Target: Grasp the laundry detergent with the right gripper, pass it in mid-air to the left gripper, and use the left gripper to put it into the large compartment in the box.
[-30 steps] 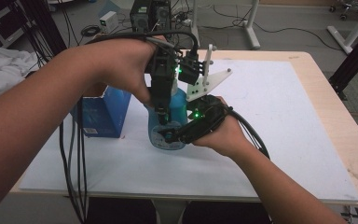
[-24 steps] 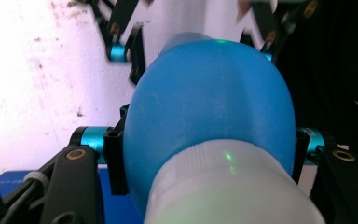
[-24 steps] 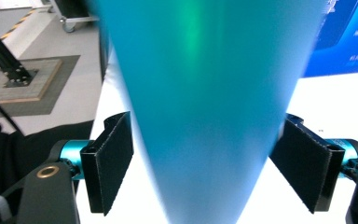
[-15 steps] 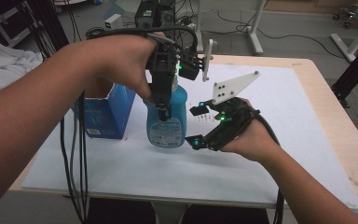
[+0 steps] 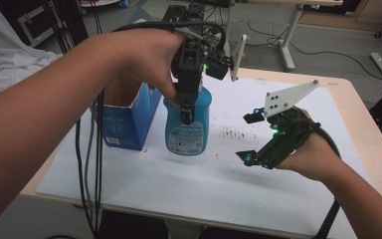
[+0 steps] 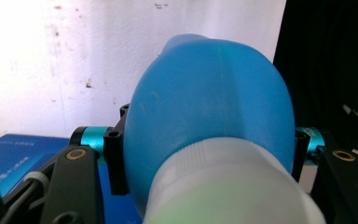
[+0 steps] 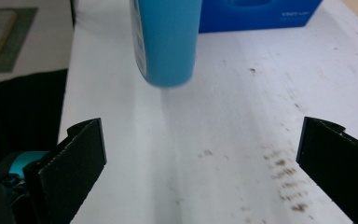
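Observation:
A blue plastic bottle [image 5: 187,124] with a printed label hangs upright just above the white table sheet [image 5: 219,174], left of centre. My left gripper [image 5: 186,107] points down and is shut on the bottle's upper part. In the left gripper view the blue bottle [image 6: 205,121] and its white cap [image 6: 223,186] bulge between the two jaws. My right gripper [image 5: 248,138] lies level to the right of the bottle, apart from it. Its jaws have just been opening and stand wide, with nothing between them. In the right gripper view the bottle's base [image 7: 168,46] hangs ahead of that gripper [image 7: 200,158].
An open blue carton [image 5: 127,117] stands just left of the bottle on the table sheet. Dark smudges [image 5: 234,134] mark the sheet between bottle and right gripper. Black cables [image 5: 92,164] hang off the table's left edge. Desk legs and floor cables lie beyond the far edge.
The right gripper let go of the bottle's lower part, opened wide and drew away to the right. The left gripper lifted the bottle slightly off the sheet.

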`<state>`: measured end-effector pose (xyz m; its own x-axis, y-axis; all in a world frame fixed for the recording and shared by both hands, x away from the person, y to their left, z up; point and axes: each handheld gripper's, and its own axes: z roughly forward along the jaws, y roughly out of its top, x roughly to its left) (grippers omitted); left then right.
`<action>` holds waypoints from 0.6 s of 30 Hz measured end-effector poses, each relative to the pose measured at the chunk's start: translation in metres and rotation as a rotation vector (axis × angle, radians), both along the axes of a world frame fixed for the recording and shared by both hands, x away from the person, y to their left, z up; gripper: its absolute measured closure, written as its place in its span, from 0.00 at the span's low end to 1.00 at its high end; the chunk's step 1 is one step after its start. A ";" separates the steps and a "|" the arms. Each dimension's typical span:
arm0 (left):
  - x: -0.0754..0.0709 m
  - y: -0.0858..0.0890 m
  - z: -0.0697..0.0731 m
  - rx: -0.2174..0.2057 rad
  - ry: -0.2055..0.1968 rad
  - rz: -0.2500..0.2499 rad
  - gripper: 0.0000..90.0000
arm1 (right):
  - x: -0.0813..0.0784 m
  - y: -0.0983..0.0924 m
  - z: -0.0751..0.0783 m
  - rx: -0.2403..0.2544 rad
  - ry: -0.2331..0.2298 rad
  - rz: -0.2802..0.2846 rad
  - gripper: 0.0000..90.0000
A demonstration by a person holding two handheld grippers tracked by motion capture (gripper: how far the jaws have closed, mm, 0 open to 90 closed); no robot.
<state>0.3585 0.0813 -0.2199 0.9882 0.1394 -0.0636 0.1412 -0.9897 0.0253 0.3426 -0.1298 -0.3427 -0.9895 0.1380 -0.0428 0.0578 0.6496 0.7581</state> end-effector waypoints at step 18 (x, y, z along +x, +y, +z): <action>0.020 0.038 0.058 -0.078 0.023 0.427 0.42 | 0.013 -0.027 0.030 -0.167 -0.020 -0.019 0.01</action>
